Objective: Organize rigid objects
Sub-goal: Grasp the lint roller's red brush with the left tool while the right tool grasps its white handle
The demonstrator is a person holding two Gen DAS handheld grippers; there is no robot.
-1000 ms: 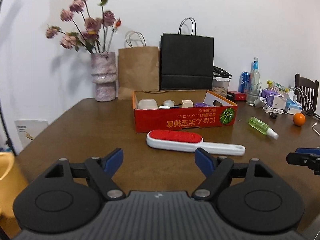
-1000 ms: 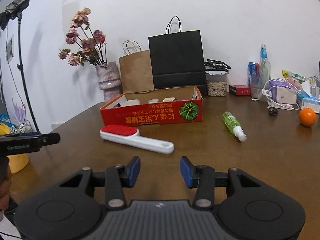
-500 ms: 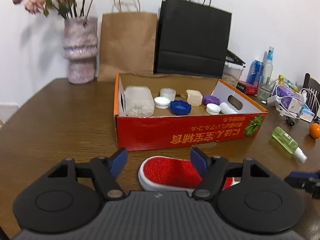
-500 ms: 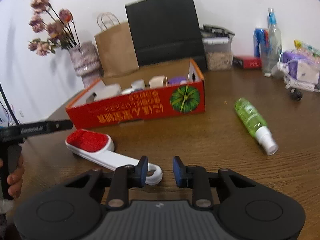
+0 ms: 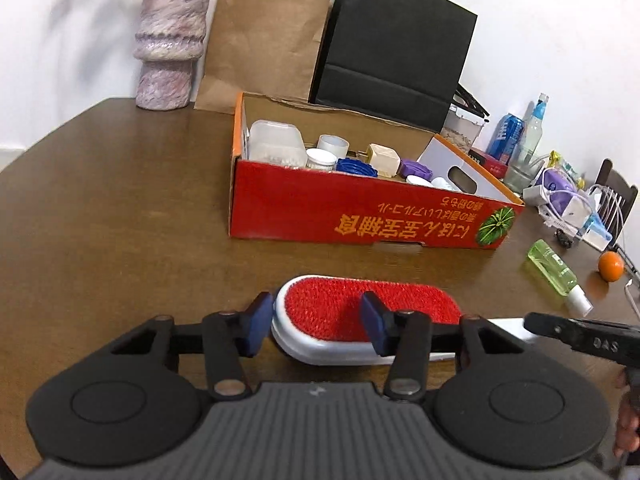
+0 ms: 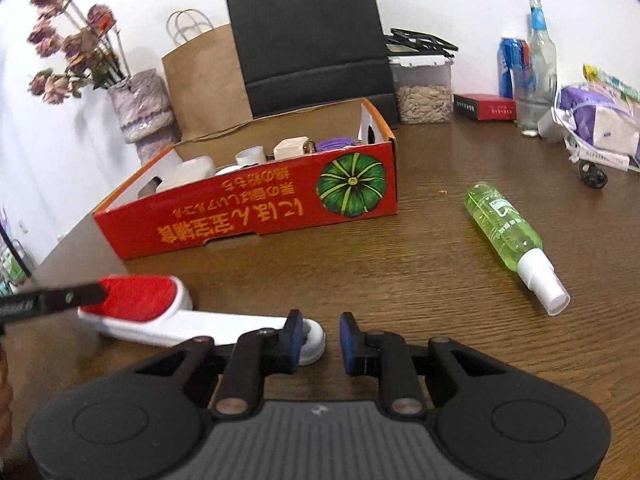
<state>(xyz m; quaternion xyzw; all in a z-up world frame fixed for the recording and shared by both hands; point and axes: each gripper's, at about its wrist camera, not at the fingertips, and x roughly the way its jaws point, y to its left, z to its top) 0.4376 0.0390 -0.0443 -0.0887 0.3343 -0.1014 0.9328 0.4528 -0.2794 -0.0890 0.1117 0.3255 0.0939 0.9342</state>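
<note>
A white lint brush with a red pad (image 5: 340, 308) lies on the wooden table in front of a red cardboard box (image 5: 360, 216) holding caps and small containers. My left gripper (image 5: 316, 326) is open, its fingers straddling the left end of the brush head. In the right wrist view the brush (image 6: 160, 312) lies at lower left. My right gripper (image 6: 318, 338) is open by a narrow gap, with the round end of the brush handle at its left fingertip. A green spray bottle (image 6: 508, 232) lies on its side to the right.
A vase (image 5: 168, 40), a brown paper bag (image 5: 260, 40) and a black bag (image 5: 392, 48) stand behind the box. Bottles, a seed container (image 6: 424, 88), cables and an orange (image 5: 611, 266) crowd the right side. The table edge (image 6: 76, 240) is at the left.
Both grippers have moved forward and down onto the brush. The left fingers have come around the brush head; the right fingers have narrowed and reached the handle end.
</note>
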